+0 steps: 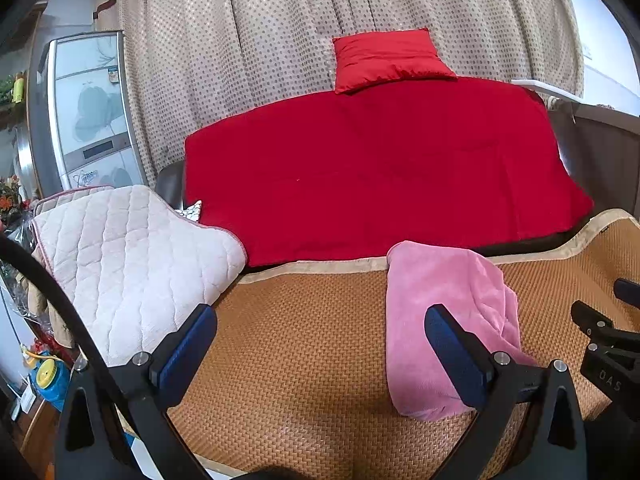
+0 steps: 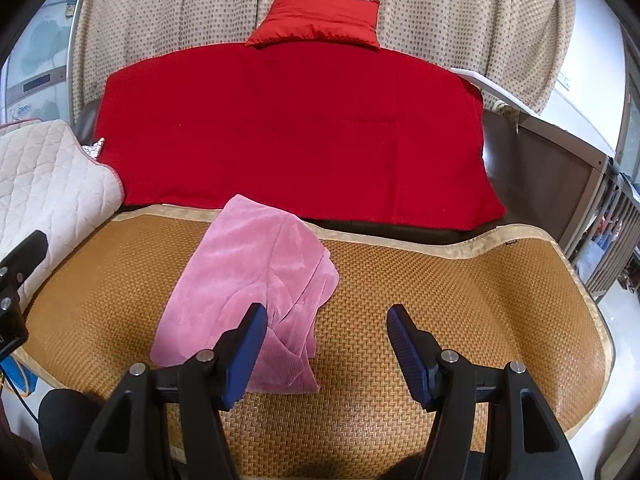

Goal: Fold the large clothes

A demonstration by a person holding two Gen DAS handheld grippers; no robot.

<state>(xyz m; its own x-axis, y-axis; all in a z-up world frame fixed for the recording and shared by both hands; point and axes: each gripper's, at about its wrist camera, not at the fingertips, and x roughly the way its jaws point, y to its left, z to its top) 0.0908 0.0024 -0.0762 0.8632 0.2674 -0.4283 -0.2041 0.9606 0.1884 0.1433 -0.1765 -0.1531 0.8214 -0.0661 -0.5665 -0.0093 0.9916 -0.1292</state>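
— Both grippers? 
— Left gripper (image 1: 320,332) and right gripper (image 2: 326,330) spread apart, holding nothing.
— Clothing? 
— Folded pink fleece garment (image 2: 256,276) lies on woven bamboo mat (image 2: 460,288), below red blanket (image 2: 292,128).

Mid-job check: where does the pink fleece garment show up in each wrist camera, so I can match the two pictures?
Left wrist: pink fleece garment lies right of centre on the woven straw mat, partly behind the left gripper's right finger.
Right wrist: it lies left of centre, partly behind the right gripper's left finger.
Shared landmark: small red cushion against the curtain.
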